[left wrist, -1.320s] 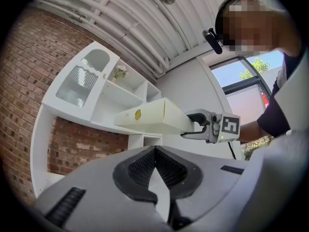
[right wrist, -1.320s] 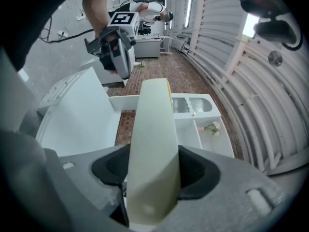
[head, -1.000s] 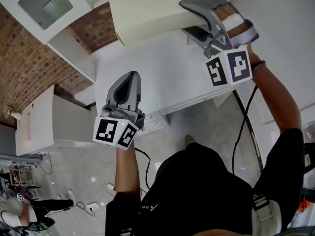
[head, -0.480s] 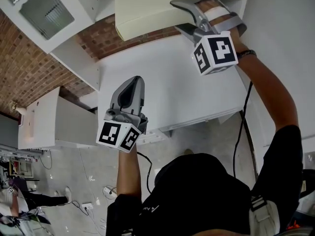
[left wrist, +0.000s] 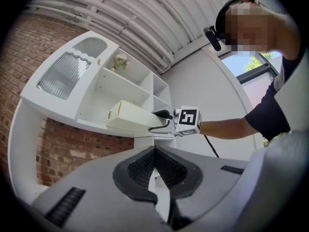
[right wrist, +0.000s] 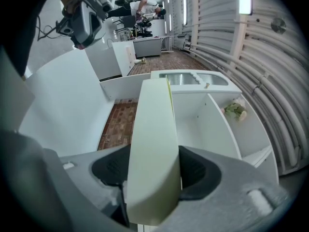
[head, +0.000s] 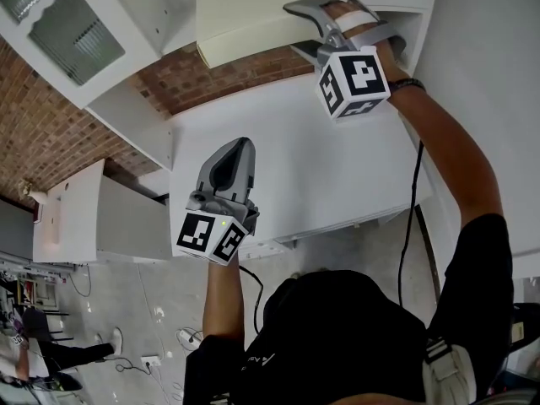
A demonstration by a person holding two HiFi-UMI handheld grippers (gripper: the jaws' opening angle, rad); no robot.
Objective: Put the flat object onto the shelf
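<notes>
At the far left stood a white shelf (head: 126, 108) with a ribbed glass panel (head: 63, 19) in its top, set against a brick wall (head: 51, 133). A small bunch of flowers (left wrist: 120, 61) lay in one of its upper compartments.

Right of that, the left gripper (head: 239, 146) hung over the near edge of a white table (head: 337, 175), pointing up toward the shelf. Its jaws were pressed together with nothing between them, and it touched nothing.

Further right and higher, a pale yellow box (head: 253, 15) reached from the right gripper (head: 297, 25) leftward into the shelf's wide open compartment. From the left gripper view its far end sat inside that opening, low over the bottom board. Whether it touched the board could not be told. The box was tilted a little, and its near end stuck out past the shelf's front edge.

The right gripper's jaws pinched the box's near end, one pad flat on each broad face. The person's bare right arm (head: 456, 167) stretched up to that gripper, and a black cable (head: 412, 218) hung down beside the arm.
</notes>
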